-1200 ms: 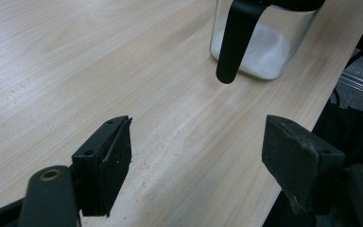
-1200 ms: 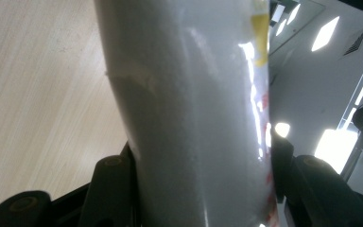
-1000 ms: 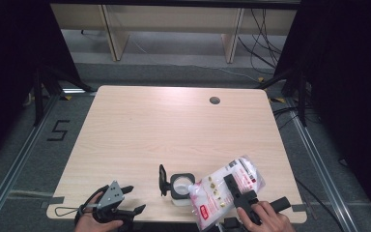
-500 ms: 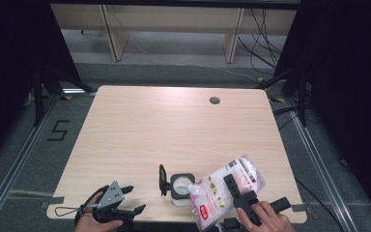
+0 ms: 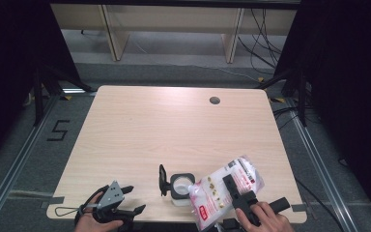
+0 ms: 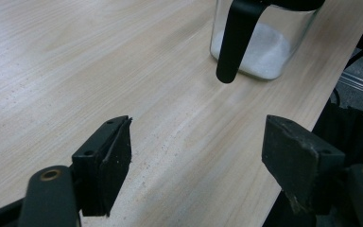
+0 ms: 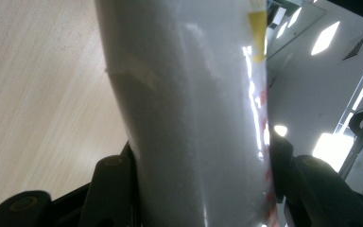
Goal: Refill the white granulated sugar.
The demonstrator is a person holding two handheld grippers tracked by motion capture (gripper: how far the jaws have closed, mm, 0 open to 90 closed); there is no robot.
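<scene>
We see the right tongs (image 5: 232,189) clamped on a plastic bag (image 5: 222,189) of white powder with pink and red print, held tilted at the near right edge of the table (image 5: 174,130); in the right gripper view the bag (image 7: 194,113) sits squeezed between the two jaws. The bag's lower end hangs just over a clear glass jar (image 5: 181,186), which has white powder in the bottom and its black lid (image 5: 163,178) flipped open to the left. Our left tongs (image 6: 196,151) stand released and empty above the table's near left, aimed toward the jar (image 6: 264,42).
</scene>
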